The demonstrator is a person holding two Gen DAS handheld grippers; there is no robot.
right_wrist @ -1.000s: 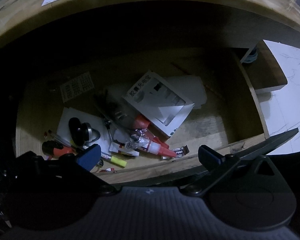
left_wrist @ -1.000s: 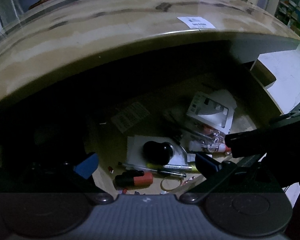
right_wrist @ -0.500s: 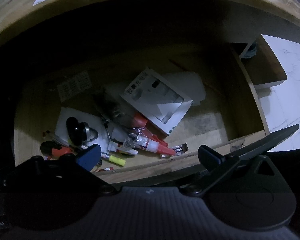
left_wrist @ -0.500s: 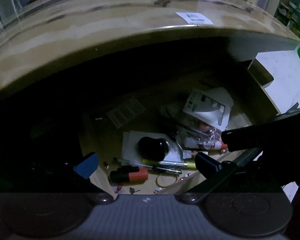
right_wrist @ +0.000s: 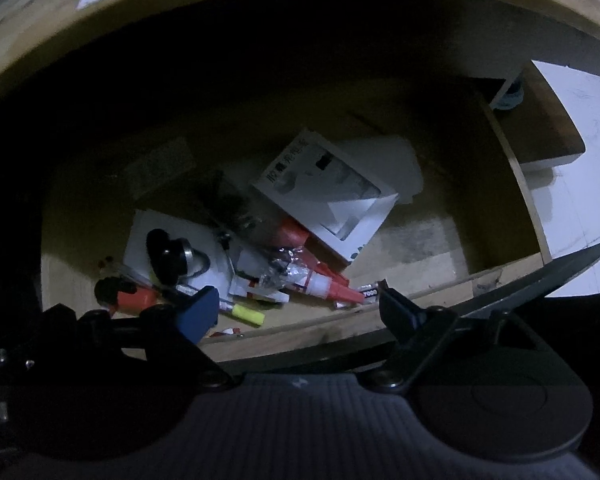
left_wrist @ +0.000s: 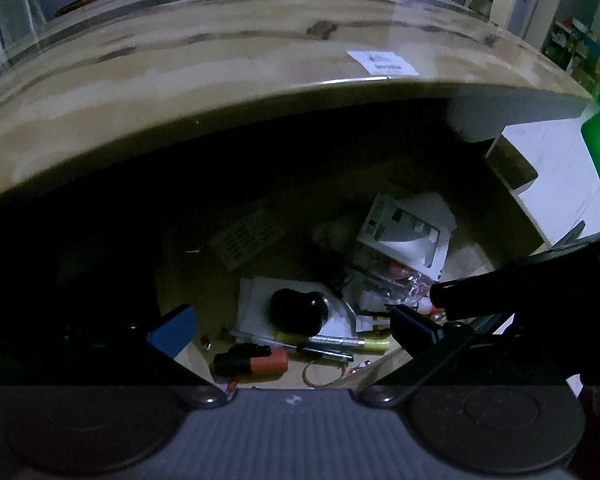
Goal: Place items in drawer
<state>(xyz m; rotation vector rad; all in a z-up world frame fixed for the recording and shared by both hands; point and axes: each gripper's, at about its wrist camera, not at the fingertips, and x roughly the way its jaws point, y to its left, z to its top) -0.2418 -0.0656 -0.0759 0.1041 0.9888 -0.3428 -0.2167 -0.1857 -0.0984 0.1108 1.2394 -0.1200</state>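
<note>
Drawer (right_wrist: 440, 236): pulled out, items (right_wrist: 300, 276) inside; left gripper (left_wrist: 292, 332), right gripper (right_wrist: 296, 312) both spread, nothing held, above front edge

The left gripper (left_wrist: 290, 330) is showing a grey ribbed body, two round black discs and black fingers; one finger (left_wrist: 174, 330) is wearing a blue pad. The right gripper (right_wrist: 298, 310) is looking the same, with small screws.

The counter (left_wrist: 220, 68) is tan wood streaked with dark grain. In the yellow-brown drawer (right_wrist: 428, 240) lie a white box (right_wrist: 332, 196), a red-tipped glue tube (right_wrist: 332, 286), a yellow marker (right_wrist: 248, 315) and an orange-and-black tool (left_wrist: 252, 361).
</note>
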